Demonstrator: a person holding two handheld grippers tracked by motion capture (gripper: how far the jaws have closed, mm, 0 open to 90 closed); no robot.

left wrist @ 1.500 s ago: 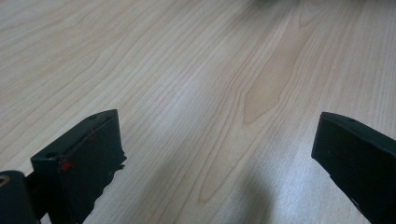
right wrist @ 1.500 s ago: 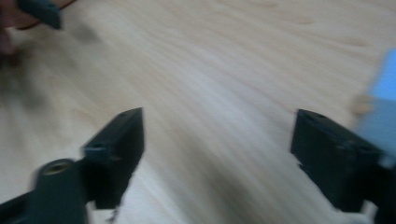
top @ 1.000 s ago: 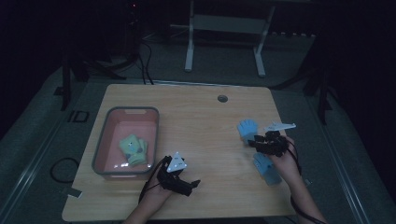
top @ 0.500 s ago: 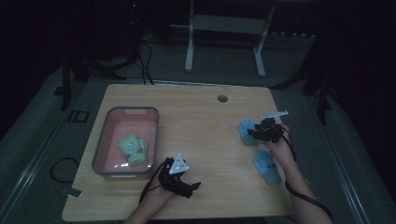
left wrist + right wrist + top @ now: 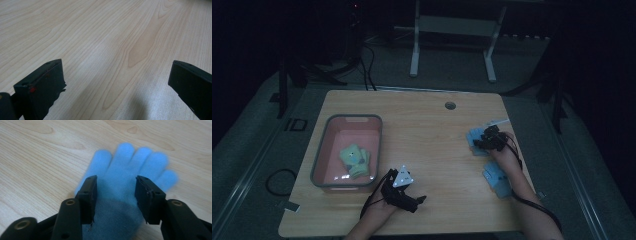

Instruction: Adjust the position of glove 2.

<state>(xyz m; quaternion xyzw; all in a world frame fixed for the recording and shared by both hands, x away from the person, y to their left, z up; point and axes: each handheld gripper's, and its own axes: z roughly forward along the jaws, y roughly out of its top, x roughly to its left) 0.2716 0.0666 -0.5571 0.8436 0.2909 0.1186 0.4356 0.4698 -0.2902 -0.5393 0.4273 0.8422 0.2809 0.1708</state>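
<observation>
A blue glove [image 5: 130, 185] is laid flat on the wooden counter [image 5: 427, 135], near its right edge, palm down with its fingers spread and pointing away from the right hand-held gripper [image 5: 116, 192]. That gripper is held low over the cuff end of the glove, its two black jaws standing partly apart, one on either side of the palm; they have just been opening, and the fabric lies between them without being pinched as far as can be seen. Such a placement is judged to be an approach for picking the glove up by its middle. The glove is seen as soft, fuzzy knit, bright blue, slightly blurred at the fingertips.

A second blue glove [image 5: 498, 181] is seen in the high view, closer to the person, just beside the right forearm. At the left of the counter a grey-rimmed pink bin [image 5: 328, 150] is placed, holding pale green items [image 5: 354, 159]; it is judged to be where sorted things are collected.

The left hand-held gripper [image 5: 117, 82] is rested low over bare wood at the near edge, jaws wide and empty, apparently kept out of the way.
</observation>
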